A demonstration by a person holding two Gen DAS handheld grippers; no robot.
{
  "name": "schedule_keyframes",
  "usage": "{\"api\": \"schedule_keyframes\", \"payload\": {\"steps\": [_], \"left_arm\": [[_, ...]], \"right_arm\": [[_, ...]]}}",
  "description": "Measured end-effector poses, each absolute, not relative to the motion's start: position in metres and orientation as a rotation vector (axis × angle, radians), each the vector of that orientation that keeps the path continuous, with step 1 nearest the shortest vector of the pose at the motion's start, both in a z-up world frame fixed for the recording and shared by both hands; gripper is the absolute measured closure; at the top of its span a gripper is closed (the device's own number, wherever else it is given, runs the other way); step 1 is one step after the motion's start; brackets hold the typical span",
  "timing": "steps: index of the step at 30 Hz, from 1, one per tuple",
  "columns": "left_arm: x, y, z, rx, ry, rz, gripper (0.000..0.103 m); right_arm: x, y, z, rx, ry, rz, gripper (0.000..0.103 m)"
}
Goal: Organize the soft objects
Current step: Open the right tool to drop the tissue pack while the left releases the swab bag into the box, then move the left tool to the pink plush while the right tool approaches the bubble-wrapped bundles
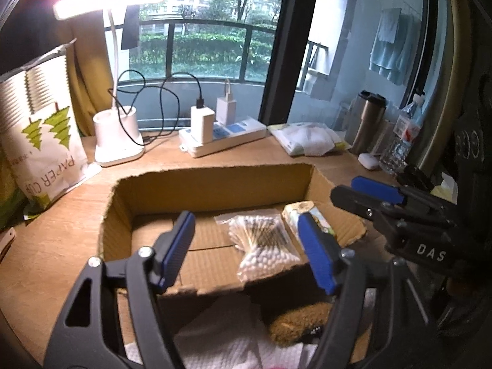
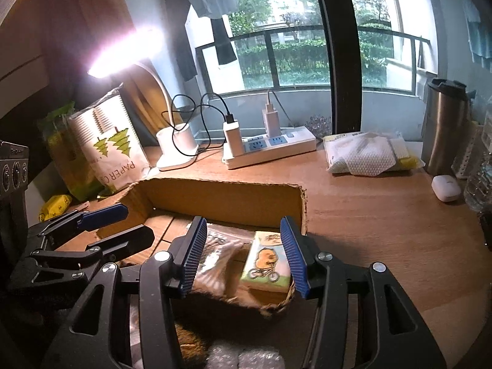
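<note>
Cardboard box (image 1: 215,184), open-topped, sits on my wooden desk (image 2: 369,230). Inside it, on the floor toward the right wall: a clear bag of cotton swabs (image 1: 264,246) and, just beside it, a tissue pack (image 2: 267,264) printed with a cartoon figure on a bicycle. Both lie flat and are released.

My left gripper (image 1: 246,255) hovers over the near rim of the box, jaws spread apart, nothing between them. My right gripper (image 2: 243,255) is likewise apart, empty, hanging above the tissue pack without touching it.

Outstanding items, in front of the box on my side: a white textured paper towel (image 1: 215,347), a brown fuzzy soft item (image 1: 301,323), and bubble wrap (image 2: 246,359). I judge the task partly complete: two items stowed, at least these left.

Legible writing: "PAPER CU", cut off, on the paper cup bag (image 1: 46,129) with green tree print; "DAS" on the right gripper's body in the left view. Text on the wipes packet (image 2: 366,153) is too small to read.

Also present: lit desk lamp (image 1: 117,9), power strip (image 2: 270,150) with two chargers, steel tumbler (image 2: 446,123), white earbud case (image 2: 446,188)
</note>
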State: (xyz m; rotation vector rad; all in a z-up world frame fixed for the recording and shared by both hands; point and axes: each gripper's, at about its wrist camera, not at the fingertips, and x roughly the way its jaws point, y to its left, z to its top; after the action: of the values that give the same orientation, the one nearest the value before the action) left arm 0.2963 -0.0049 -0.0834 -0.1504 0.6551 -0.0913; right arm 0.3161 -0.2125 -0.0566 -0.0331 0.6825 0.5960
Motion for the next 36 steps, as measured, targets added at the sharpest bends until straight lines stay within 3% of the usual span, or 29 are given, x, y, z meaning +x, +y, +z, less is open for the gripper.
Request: {"api": "schedule_keyframes", "payload": {"steps": [17, 36], "left_arm": [[0.234, 0.006, -0.06, -0.155, 0.585, -0.093, 0.032], [0.192, 0.007, -0.08, -0.18, 0.621, -0.094, 0.031]], "right_arm": [[0.255, -0.207, -0.031, -0.069, 0.631, 0.597, 0.05], [0.212, -0.214, -0.046, -0.085, 0.664, 0.58, 0.05]]}}
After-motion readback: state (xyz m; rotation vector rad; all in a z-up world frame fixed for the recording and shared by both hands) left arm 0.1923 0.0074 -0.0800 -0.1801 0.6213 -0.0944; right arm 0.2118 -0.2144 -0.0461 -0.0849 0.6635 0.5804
